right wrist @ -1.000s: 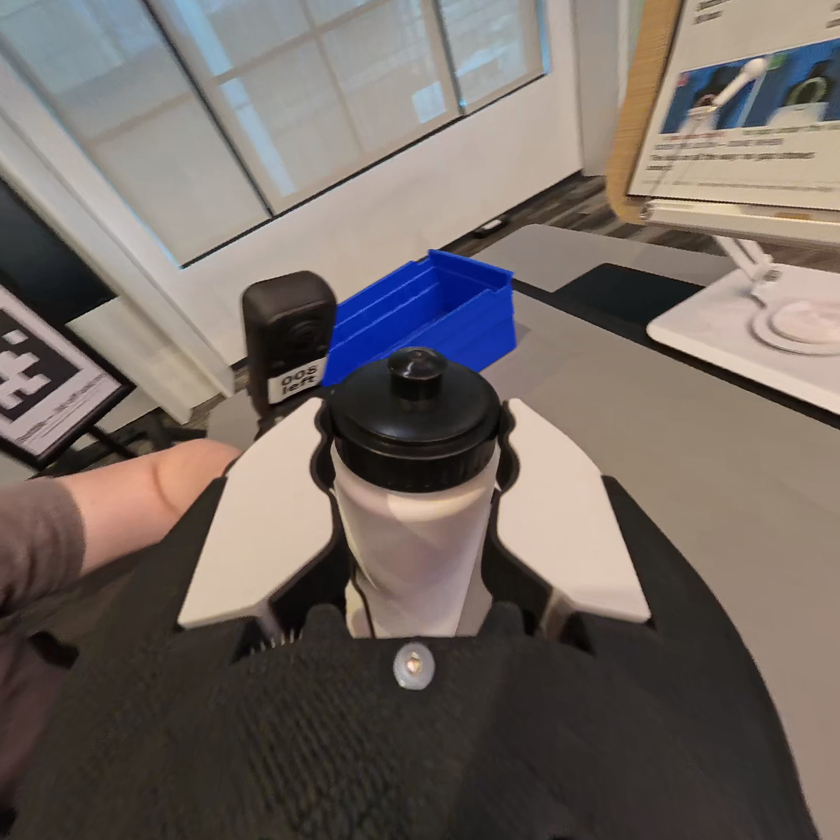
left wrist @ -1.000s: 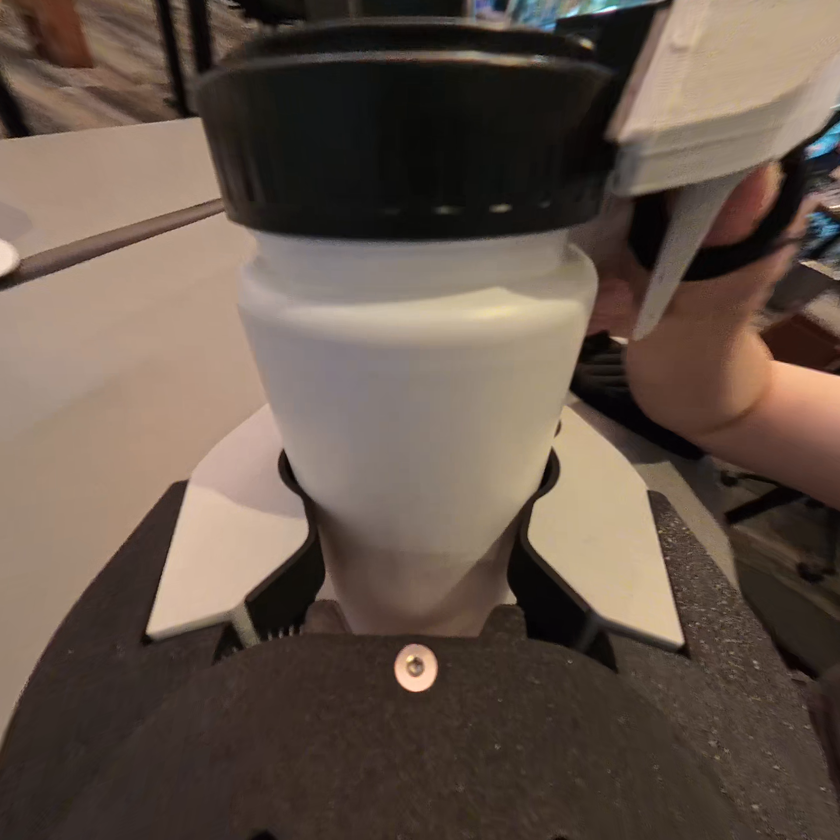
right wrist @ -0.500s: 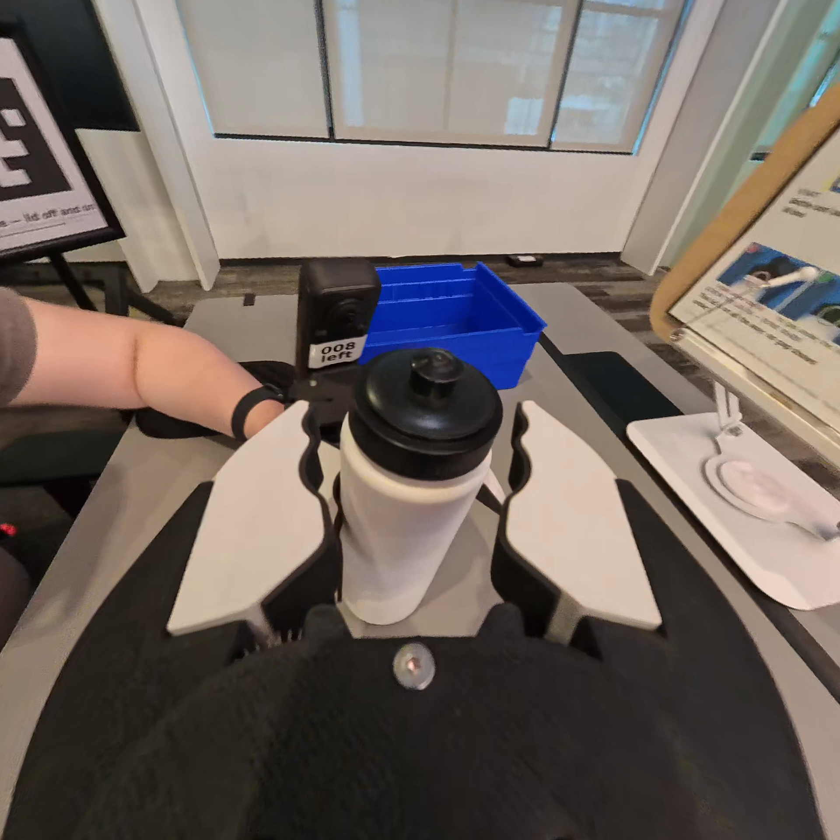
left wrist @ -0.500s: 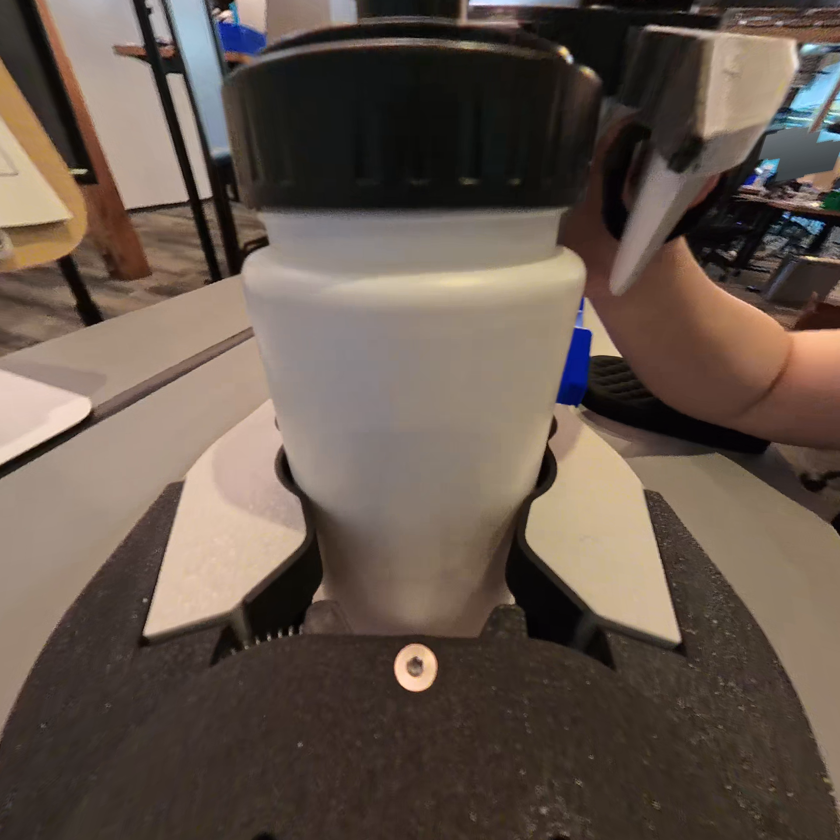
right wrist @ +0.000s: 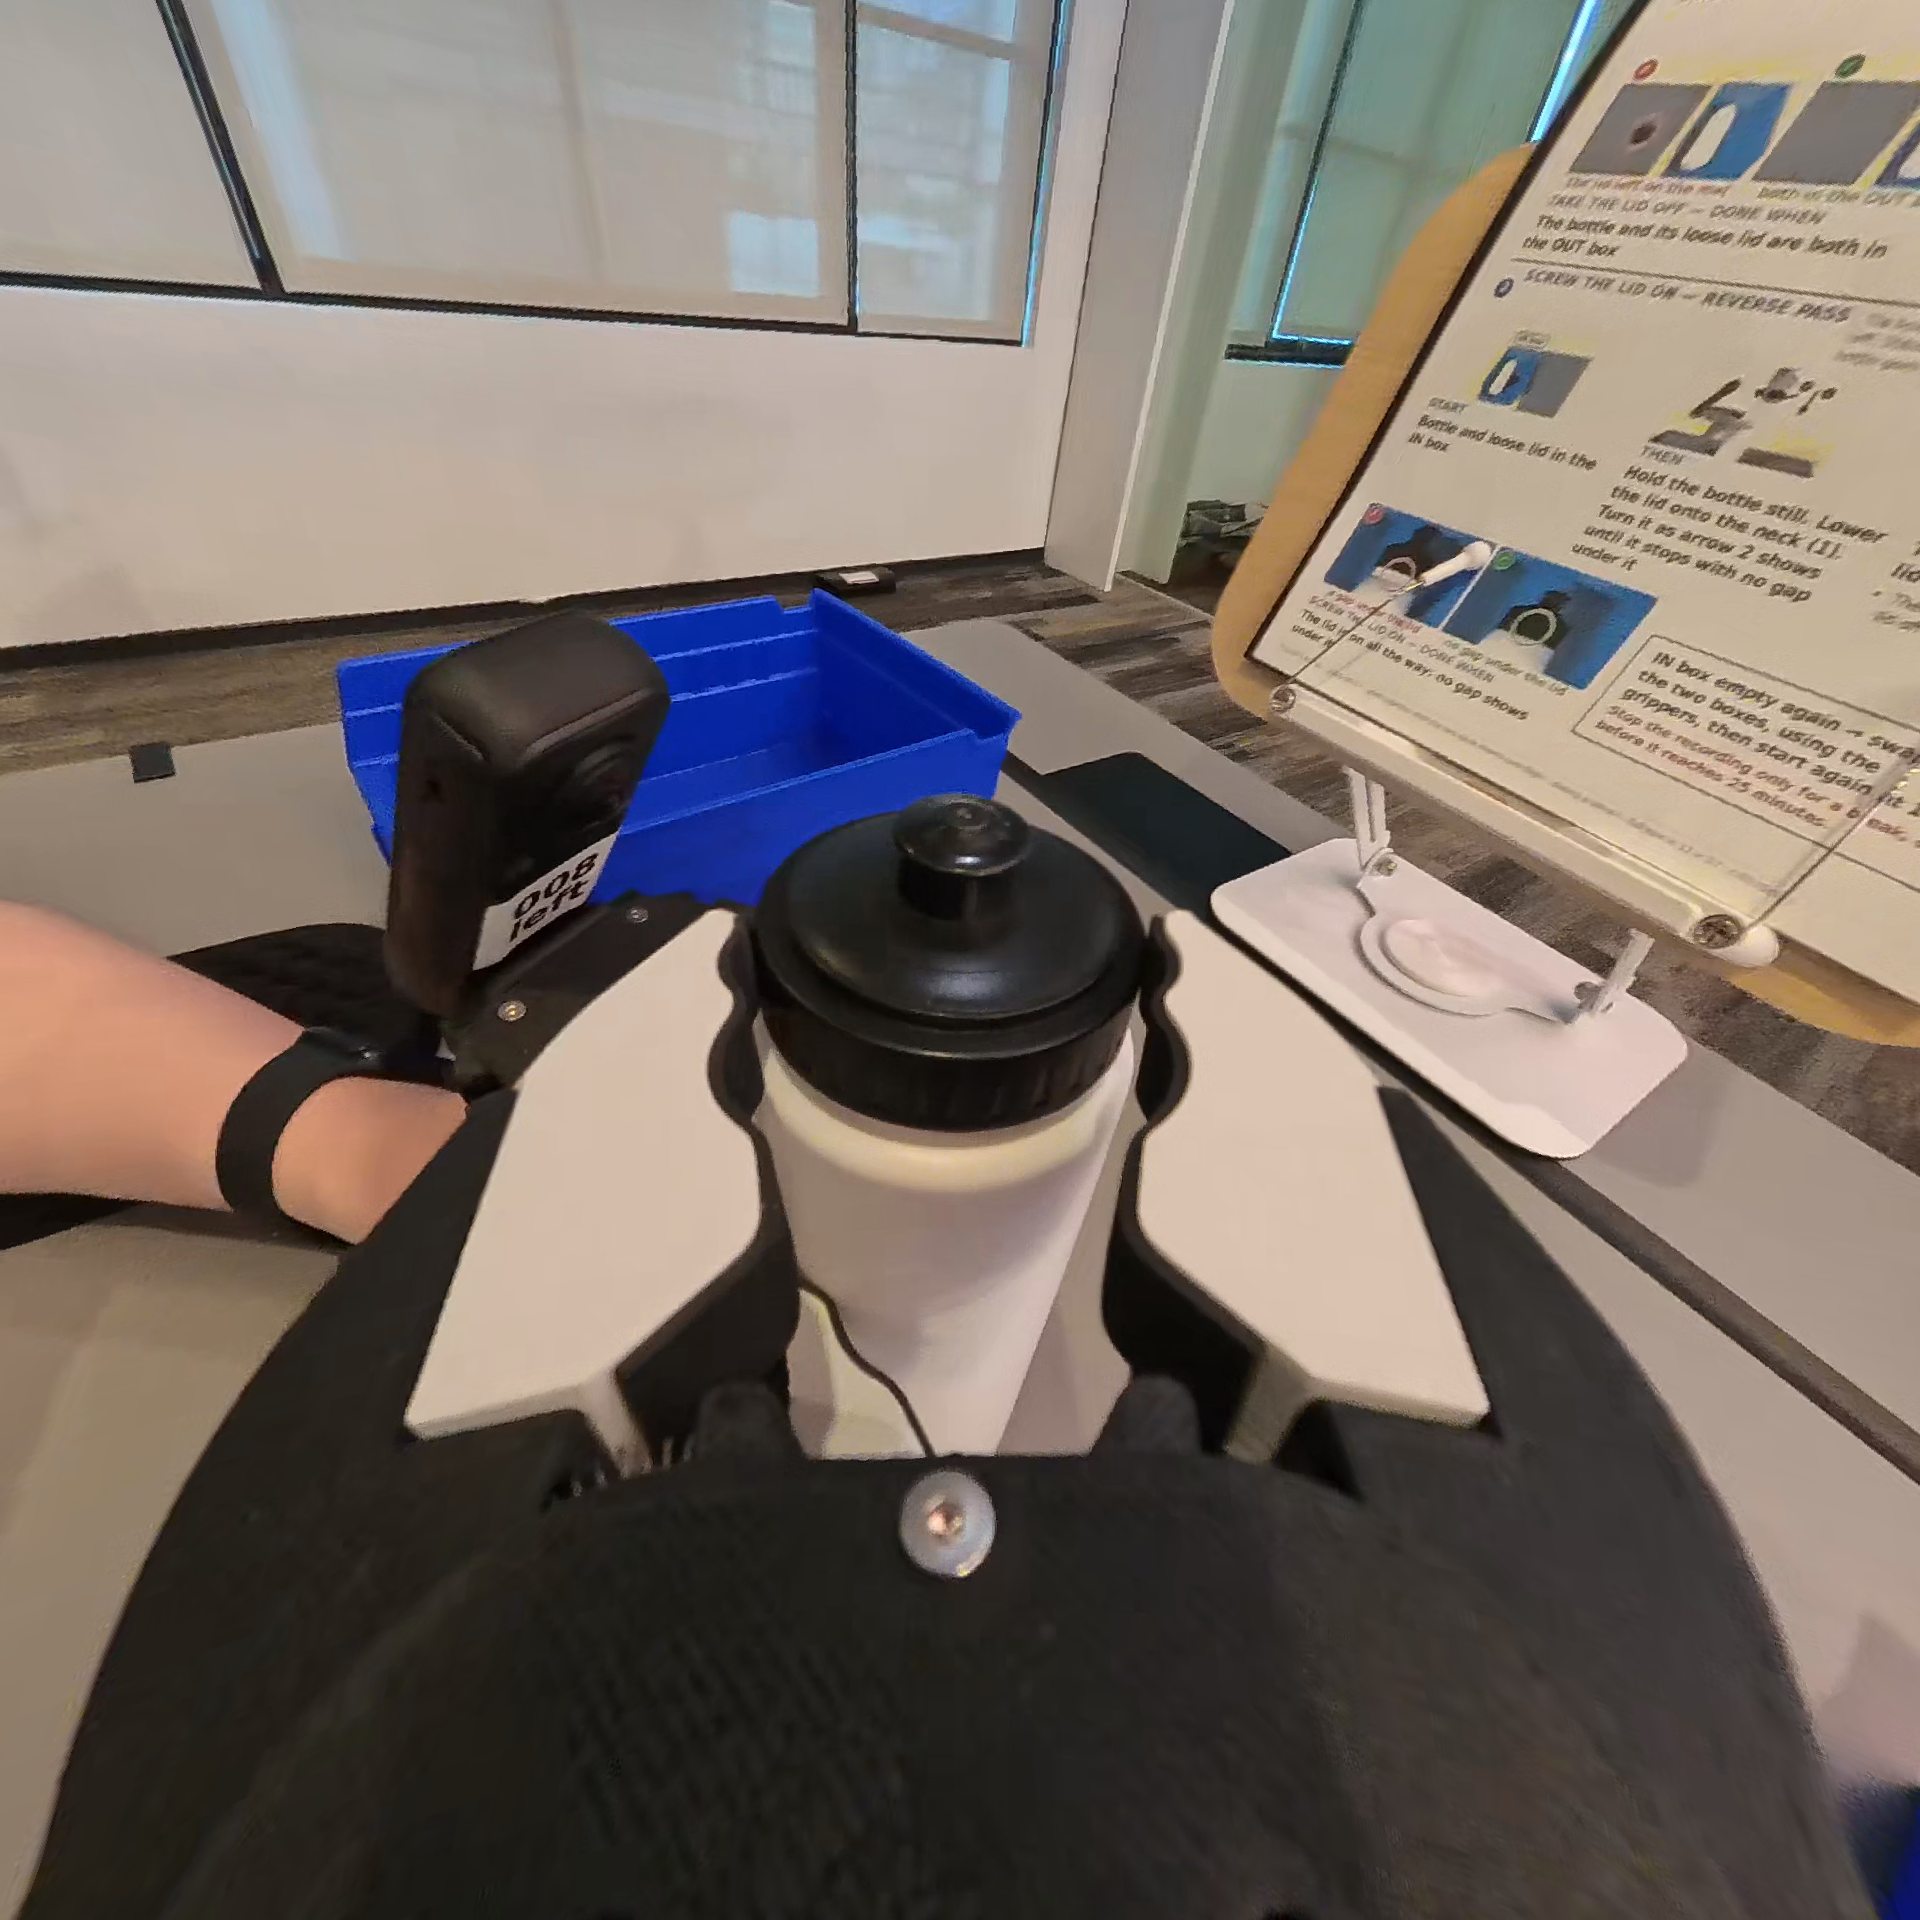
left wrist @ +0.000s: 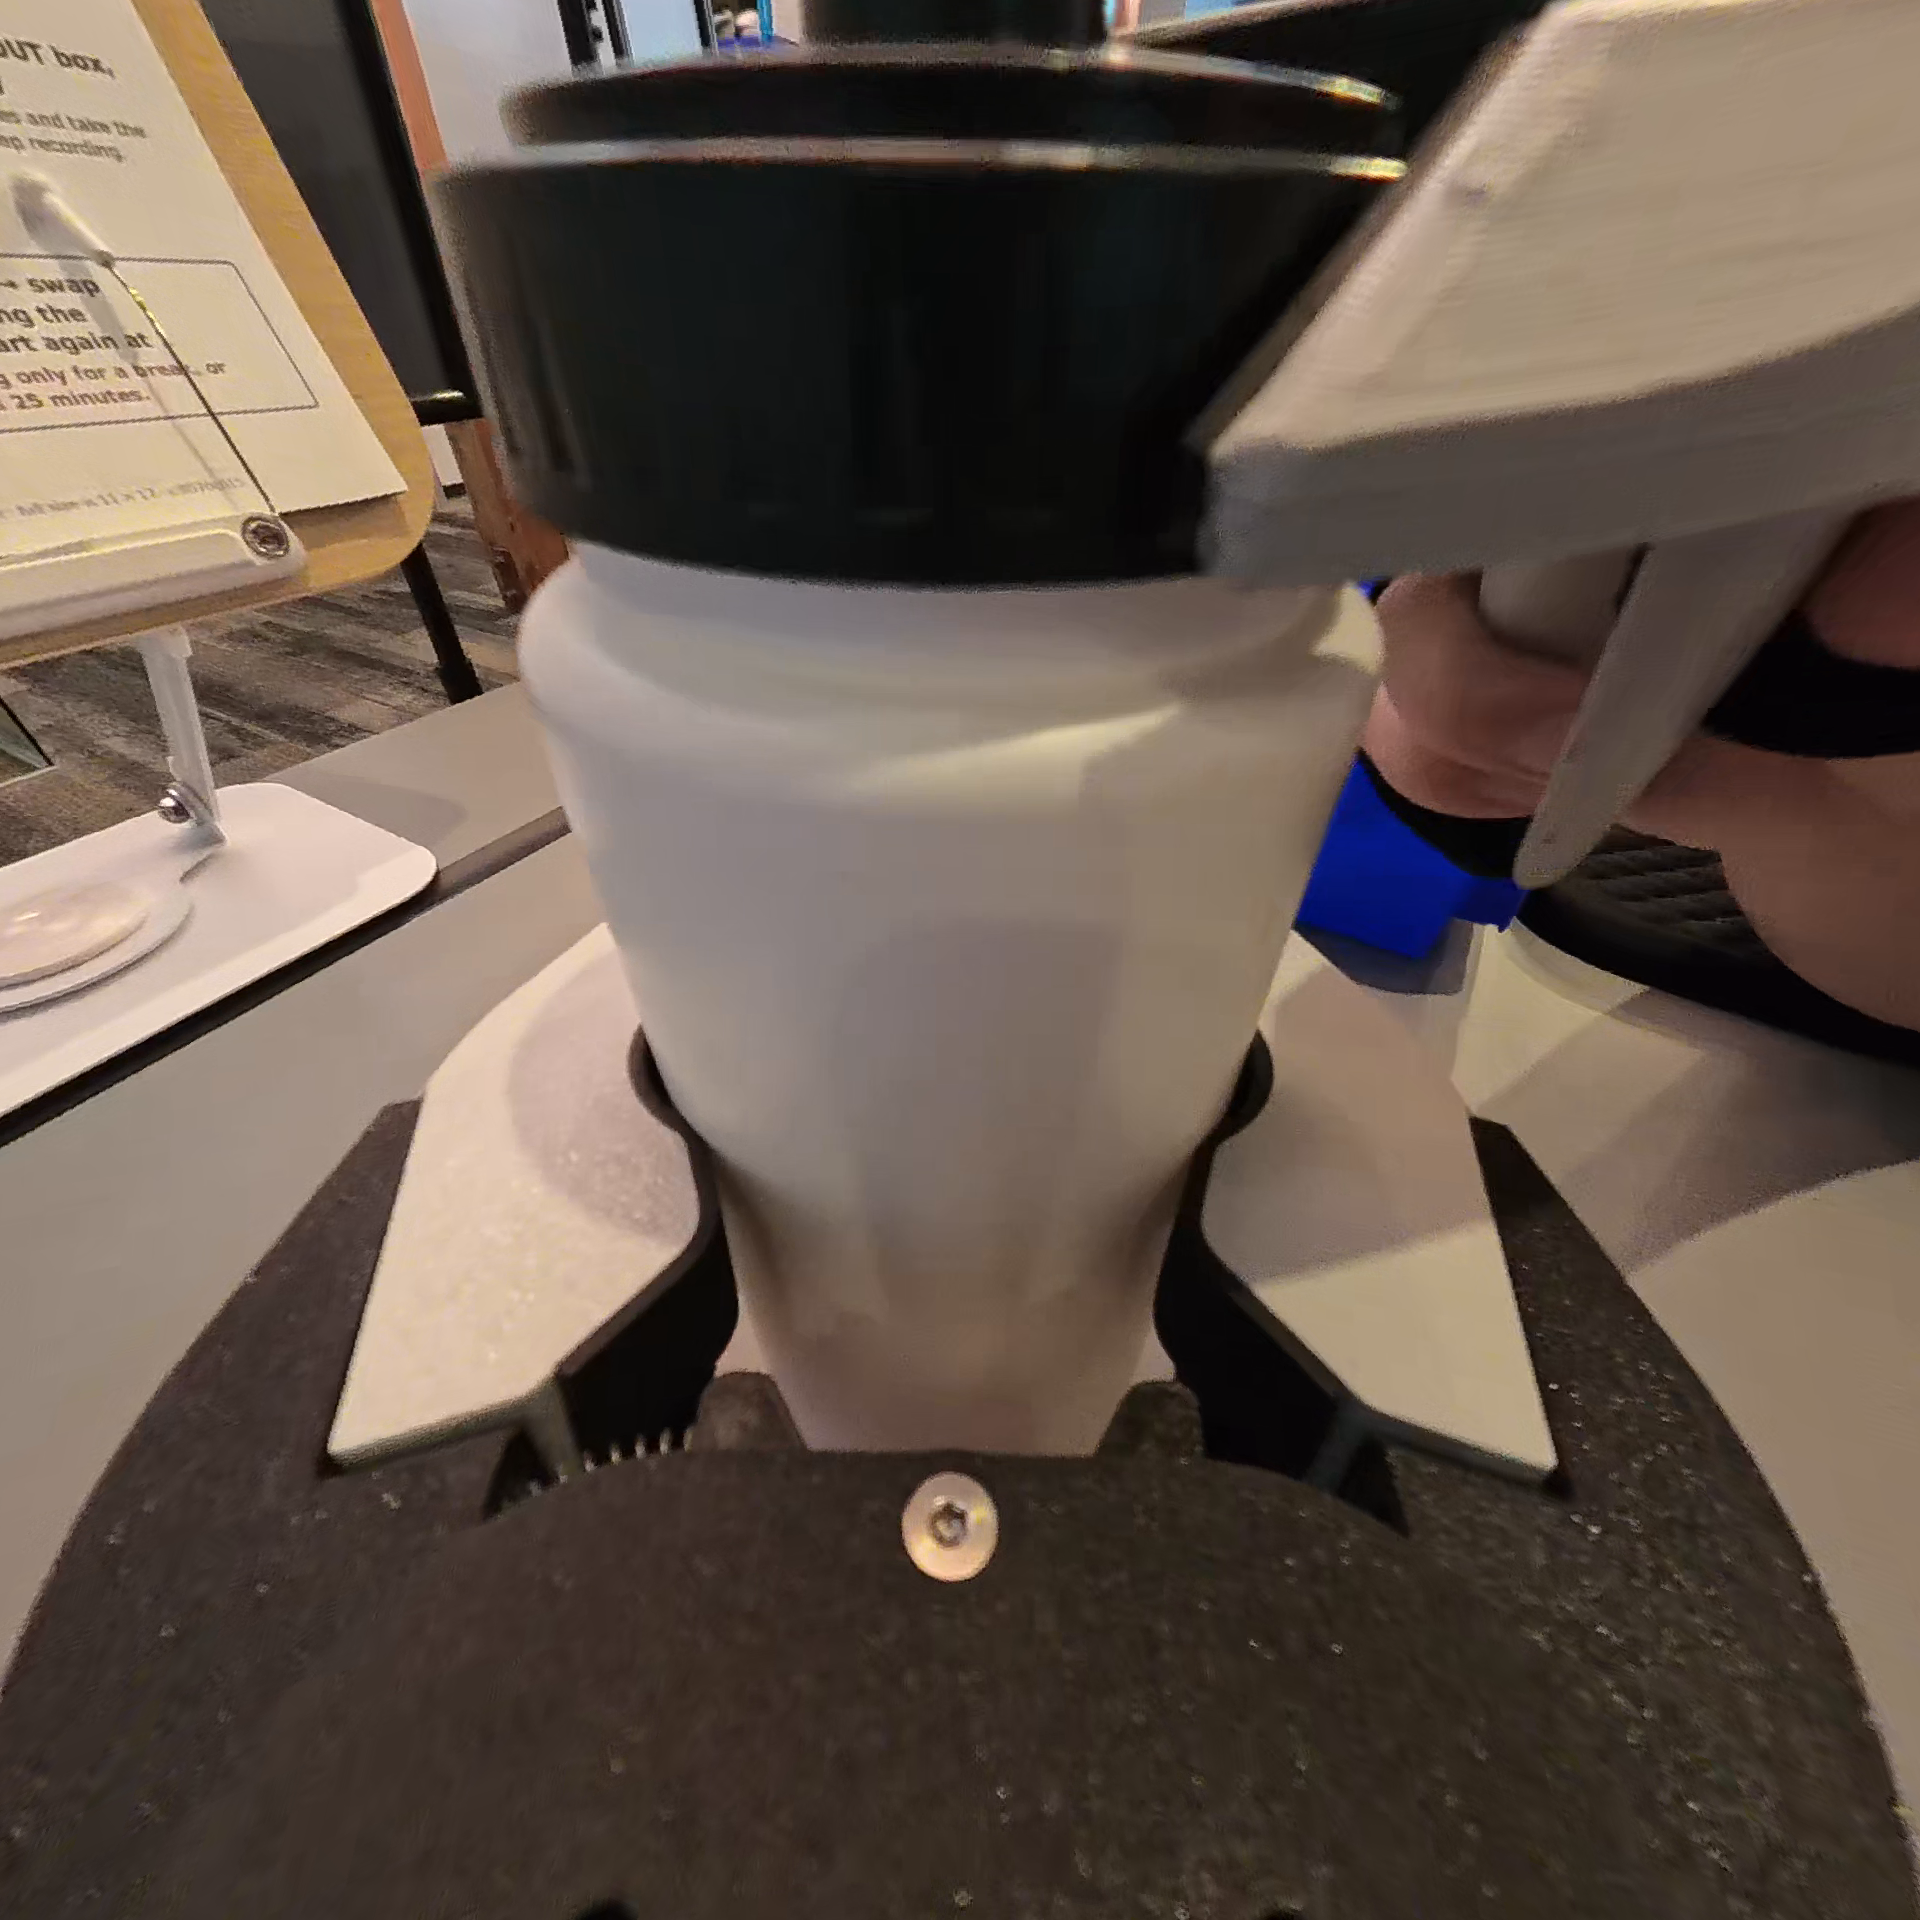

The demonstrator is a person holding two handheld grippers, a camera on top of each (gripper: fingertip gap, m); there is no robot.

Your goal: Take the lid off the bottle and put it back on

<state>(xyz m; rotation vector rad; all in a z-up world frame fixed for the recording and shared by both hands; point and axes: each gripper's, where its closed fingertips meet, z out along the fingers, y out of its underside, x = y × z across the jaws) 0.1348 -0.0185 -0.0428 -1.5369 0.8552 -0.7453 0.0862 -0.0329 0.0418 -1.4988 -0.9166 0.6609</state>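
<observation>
Between the two pale fingers of the left gripper (left wrist: 951, 1143), a white bottle (left wrist: 935, 935) is standing upright, its lower body pressed on both sides by the black pads, so that gripper is closing firmly on the bottle's body. On top of the bottle a black lid (left wrist: 862, 343) is sitting on the neck; whether it is screwed down fully cannot be told.

From the right wrist view, the right gripper (right wrist: 948, 1008) is reaching around that same lid (right wrist: 945, 977), with its fingers sitting just beside the ribbed rim on either side; the left finger looks to be touching the lid, while contact on the right side cannot be told for sure. The bottle (right wrist: 935, 1226) is showing below the lid between those fingers.

Behind the bottle, on the far side of the grey table (right wrist: 1714, 1403), a blue bin (right wrist: 810, 769) is lying open. To the right, a white stand (right wrist: 1455, 1008) is holding a wooden board with an instruction sheet (right wrist: 1662, 468). At the left, a person's hand (right wrist: 343, 1132) with a black wrist strap is gripping the left tool, whose black camera (right wrist: 520, 790) is pointing toward the bottle.
</observation>
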